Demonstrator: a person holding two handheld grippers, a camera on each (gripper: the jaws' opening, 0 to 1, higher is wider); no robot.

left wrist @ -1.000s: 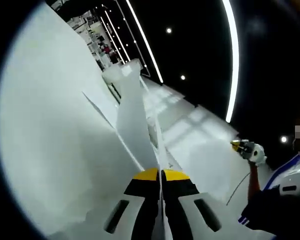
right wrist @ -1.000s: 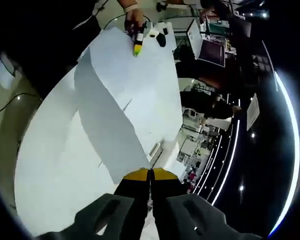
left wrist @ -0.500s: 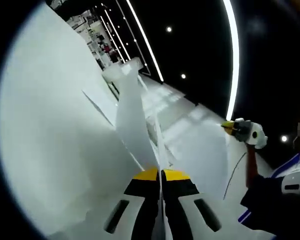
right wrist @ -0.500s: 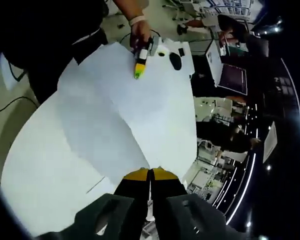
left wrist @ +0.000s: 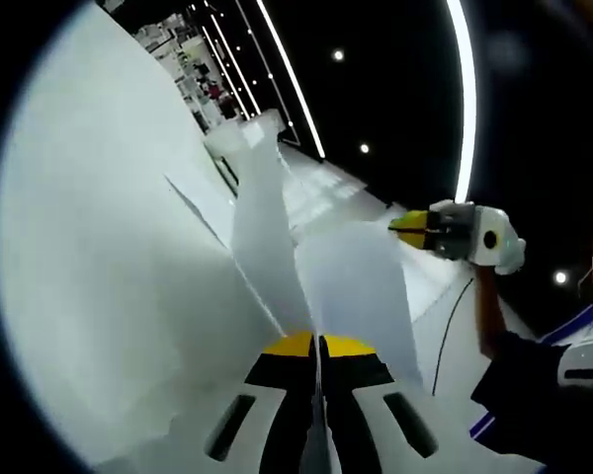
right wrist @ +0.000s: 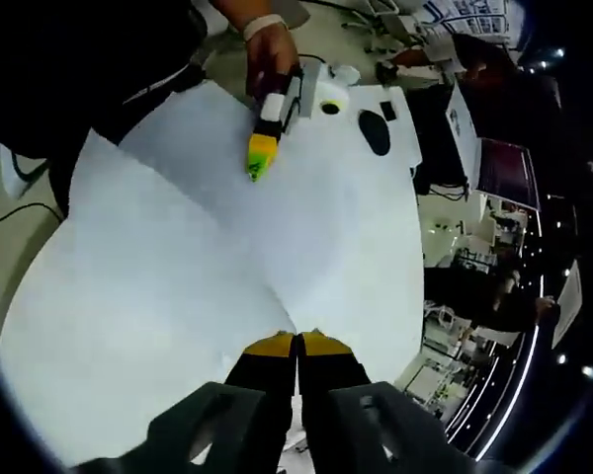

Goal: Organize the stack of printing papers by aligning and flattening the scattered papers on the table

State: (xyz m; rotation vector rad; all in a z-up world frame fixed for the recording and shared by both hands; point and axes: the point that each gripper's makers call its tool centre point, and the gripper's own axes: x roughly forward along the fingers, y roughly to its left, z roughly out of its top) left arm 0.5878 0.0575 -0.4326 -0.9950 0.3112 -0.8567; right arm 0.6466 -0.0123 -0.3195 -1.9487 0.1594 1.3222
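Pinching paper sheet (right wrist: 208, 257) | both grippers' jaws pressed on its edges | sheet white, apparently bowed, over table (right wrist: 395, 197)

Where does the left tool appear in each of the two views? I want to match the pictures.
Left gripper view: the left tool rises from the bottom centre, yellow tips shut on a sheet of paper.
Right gripper view: it is at upper centre, held by a hand, its yellow tip on the paper.
Shared landmark: the white sheet, gripped by both tools; the right tool is at bottom centre of its own view.
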